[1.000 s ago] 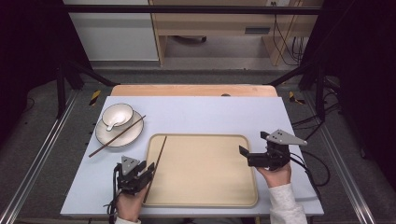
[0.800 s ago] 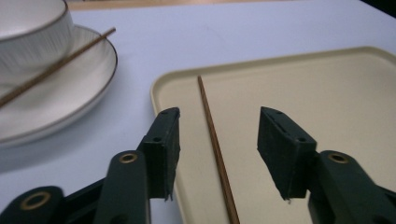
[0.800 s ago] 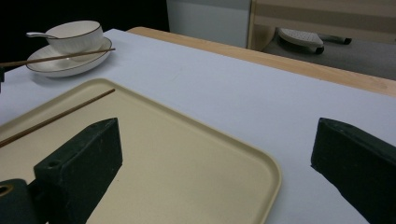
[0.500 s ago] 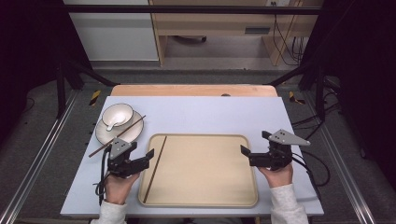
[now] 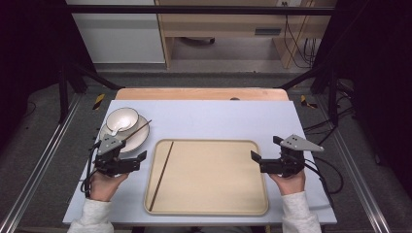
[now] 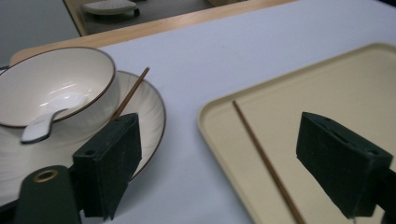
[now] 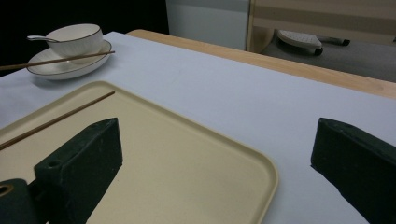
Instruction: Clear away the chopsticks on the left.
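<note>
Chopstick on tray (image 5: 161, 174): it lies along the left side of the tray (image 5: 214, 206), just right of your left gripper (image 5: 130, 162), touching neither jaw; in the left gripper view (image 6: 261, 158) it runs between the two jaws, farther off.
Second chopstick (image 5: 137, 130): it rests tilted across the plate (image 5: 138, 141), just ahead of your left gripper.
Left gripper: your jaws stand wide apart and have just been opening, with nothing between them; they point toward the tray's left edge.
Left hand (image 5: 104, 182): you hold the gripper from behind, forearm coming in from the near edge, off the tray's left side.
Right gripper (image 5: 262, 162): your jaws are spread wide and empty, aimed left over the tray's right rim (image 7: 261, 168).
Right hand (image 5: 287, 180): it sits just off the tray's right edge, sleeve at the table's near edge.
Bowl (image 5: 122, 119): it stands on the plate beyond your left gripper, with a white spoon (image 6: 39, 127) inside.
Surface: a pale sheet (image 5: 218, 116) covers the table, with a wooden strip (image 5: 194, 93) along the far edge.
Room: grey floor, a black frame and pale furniture lie beyond both grippers.
</note>
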